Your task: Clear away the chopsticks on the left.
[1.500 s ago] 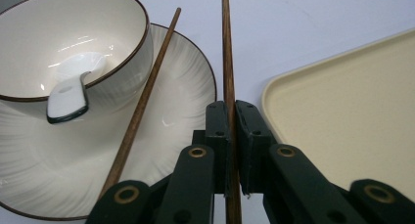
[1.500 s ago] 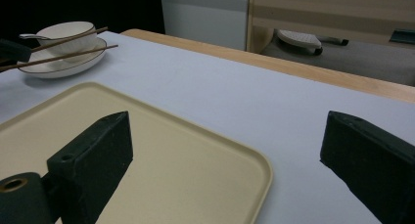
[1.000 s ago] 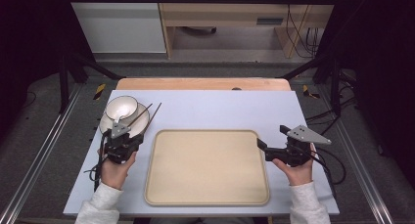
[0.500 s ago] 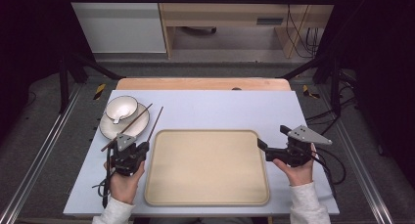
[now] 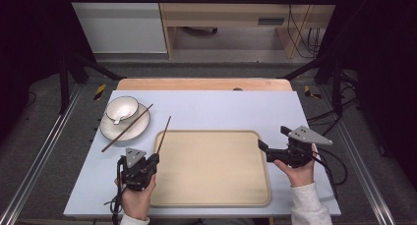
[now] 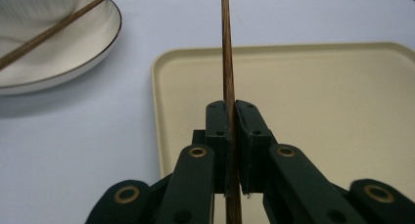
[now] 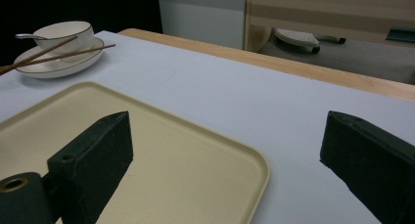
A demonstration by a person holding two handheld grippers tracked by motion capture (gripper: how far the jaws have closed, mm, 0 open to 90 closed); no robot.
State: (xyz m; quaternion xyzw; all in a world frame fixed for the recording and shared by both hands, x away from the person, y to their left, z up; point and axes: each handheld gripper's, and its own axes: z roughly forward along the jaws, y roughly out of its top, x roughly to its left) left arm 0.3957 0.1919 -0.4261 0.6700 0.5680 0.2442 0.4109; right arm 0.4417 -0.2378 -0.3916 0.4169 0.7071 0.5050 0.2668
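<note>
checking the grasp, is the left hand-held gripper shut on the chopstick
Shut on it: the left hand-held gripper has both jaws pressed against the chopstick, which runs out between them over the tray.

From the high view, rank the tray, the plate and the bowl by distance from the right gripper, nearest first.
1. Tray, right beside the right gripper, on its left.
2. Plate, far left of the table.
3. Bowl, on the plate's far side.

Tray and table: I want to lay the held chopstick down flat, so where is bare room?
The tray is bare throughout, as is the tabletop behind it. Crowded: the far left corner, where plate, bowl and another chopstick sit.
</note>
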